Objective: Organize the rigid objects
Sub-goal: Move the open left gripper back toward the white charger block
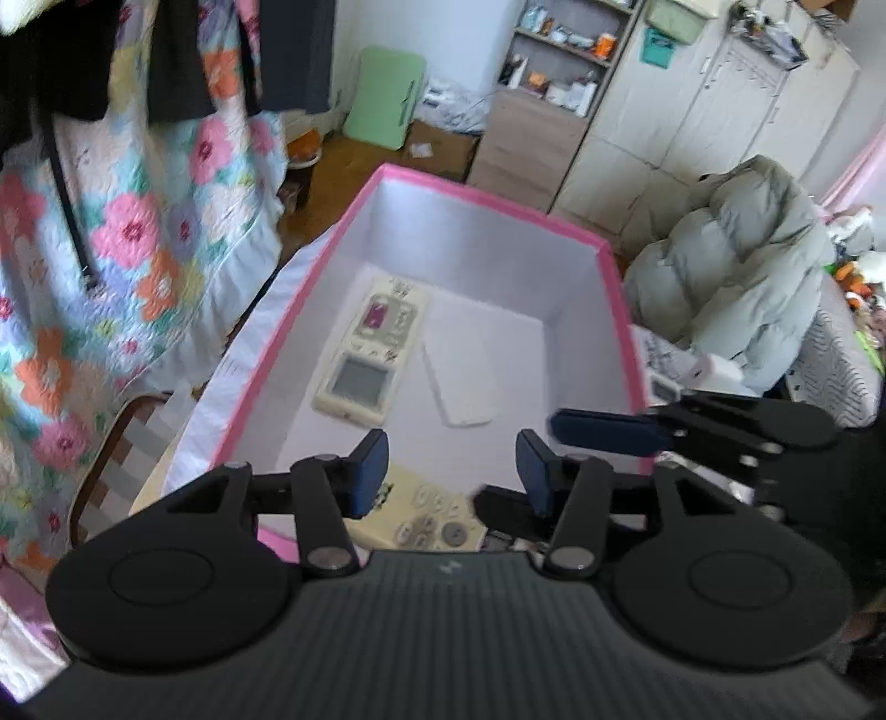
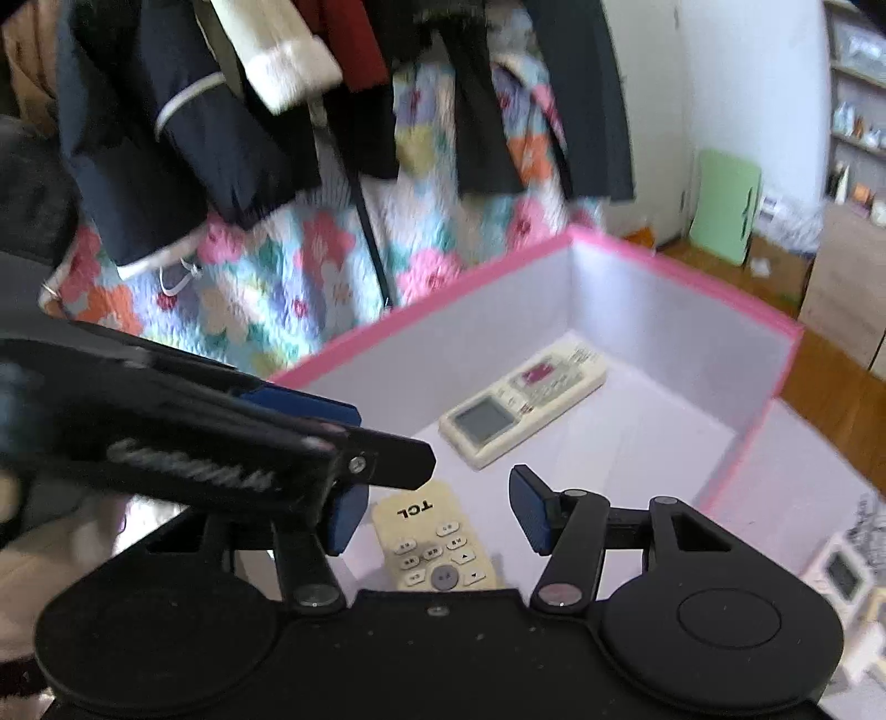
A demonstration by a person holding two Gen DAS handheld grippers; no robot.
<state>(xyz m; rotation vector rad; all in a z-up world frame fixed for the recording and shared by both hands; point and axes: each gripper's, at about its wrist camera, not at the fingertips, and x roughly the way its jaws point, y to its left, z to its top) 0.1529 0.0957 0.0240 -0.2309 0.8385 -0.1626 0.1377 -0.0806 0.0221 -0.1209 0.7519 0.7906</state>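
Note:
An open white box with a pink rim [image 1: 614, 288] [image 2: 686, 277] fills both views. On its floor lie a cream remote with a grey screen [image 1: 371, 354] [image 2: 520, 404] and a flat white piece [image 1: 459, 382]. A second cream remote marked TCL [image 1: 426, 518] [image 2: 432, 540] shows low at the near end of the box, between the fingers of both grippers. My left gripper [image 1: 451, 471] [image 2: 354, 437] stands open around it. Crossing in from the right, my right gripper [image 2: 437, 515] [image 1: 545, 471] is open too, with a gap to the remote on each side.
A floral quilt [image 1: 138, 232] and dark hanging clothes [image 2: 183, 138] stand close on the left. To the right of the box are a grey puffer jacket [image 1: 736, 277] and a small white device [image 2: 841, 576]. Shelves [image 1: 559, 50] and a green board [image 1: 387, 99] stand behind.

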